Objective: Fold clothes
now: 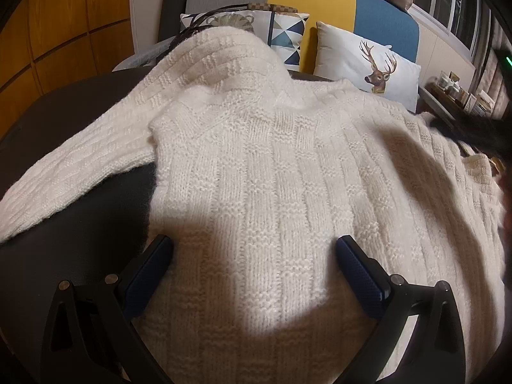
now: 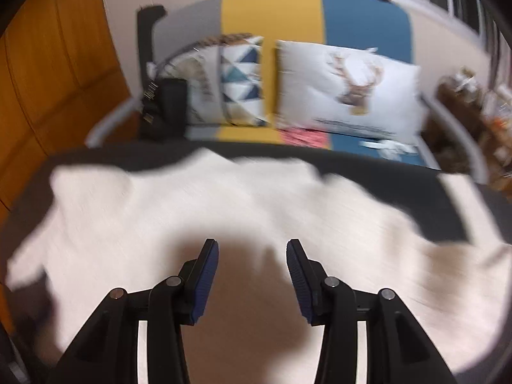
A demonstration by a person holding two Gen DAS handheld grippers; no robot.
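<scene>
1. The dark worktop (image 1: 80,224) carries the whole job. It sits in front of a sofa (image 1: 384,16) with a deer cushion (image 1: 368,64), and those stay out of it. Keep every fold on the worktop's surface so nothing drapes over the edge.

2. The cream knitted sweater (image 1: 272,176) lies spread flat across the worktop, body towards the cameras, one sleeve (image 1: 80,160) angled out to the left and the collar end bunched up at the far side. It is thick and loose-knit, so it will likely sag and stretch if lifted from one point. Take it at an edge and carry that edge over low.

3. The left tool (image 1: 254,249) hovers over the lower body of the sweater, its fingers spread wide and gripping nothing. A sensible first fold is the out-flung sleeve. Catch it near the shoulder seam, not mid-cloth.

4. The right tool (image 2: 252,249), in a motion-blurred view, also hangs over the white knit, parted and empty. Whether it touches the cloth I cannot tell. Let it pin the body while the other folds.
</scene>
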